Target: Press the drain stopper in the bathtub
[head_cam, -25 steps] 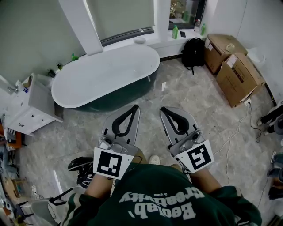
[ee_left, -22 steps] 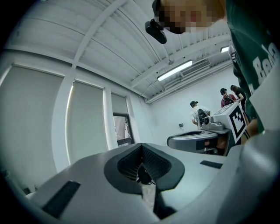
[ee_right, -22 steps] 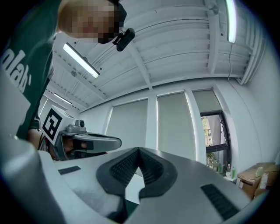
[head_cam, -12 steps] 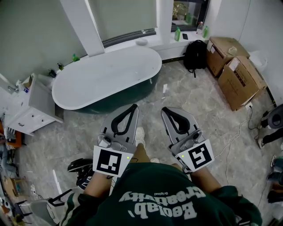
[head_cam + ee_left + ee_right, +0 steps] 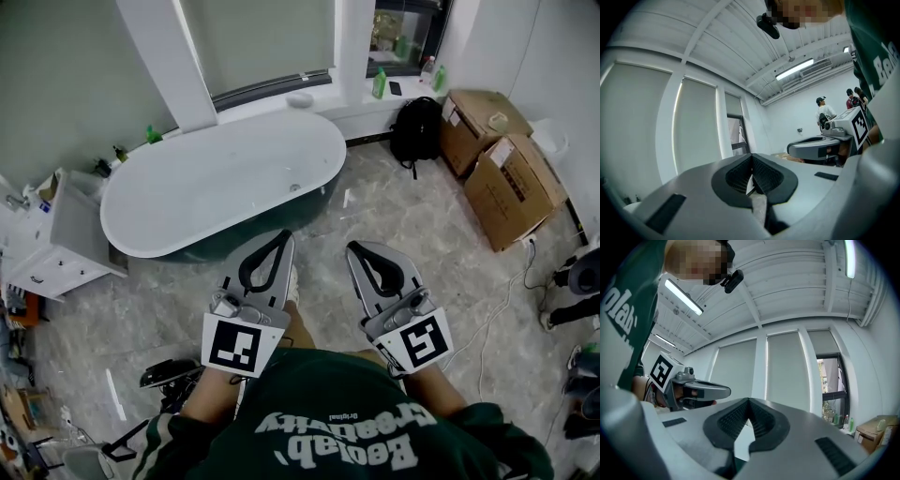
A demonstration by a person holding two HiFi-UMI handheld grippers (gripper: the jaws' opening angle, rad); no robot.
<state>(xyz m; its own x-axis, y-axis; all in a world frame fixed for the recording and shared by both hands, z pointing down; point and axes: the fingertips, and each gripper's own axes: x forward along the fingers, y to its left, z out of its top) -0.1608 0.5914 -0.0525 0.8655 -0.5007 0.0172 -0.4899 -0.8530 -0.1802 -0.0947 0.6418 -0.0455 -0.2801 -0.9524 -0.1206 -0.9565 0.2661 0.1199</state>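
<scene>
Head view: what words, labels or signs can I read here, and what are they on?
"Beolab Creativity", with a small "Original" beside it: on the green sweatshirt, seen upside down, so the spelling is uncertain.
No letters, only black-and-white square patterns: on the marker cubes.
Too small to read: the labels on the cardboard boxes and on the green bottles.

Bathtub (image 5: 216,187): lay across the upper middle of the frame.
Drain stopper (image 5: 294,187): sat in the bathtub, toward its right end (small in the picture).
Backpack (image 5: 417,129): stood upper right, between bathtub and cardboard boxes (image 5: 511,173).
Cabinet (image 5: 61,239): stood at the left edge, beside the bathtub's left end.
Left gripper (image 5: 283,235), right gripper (image 5: 354,248): side by side at lower centre, below the bathtub.
</scene>
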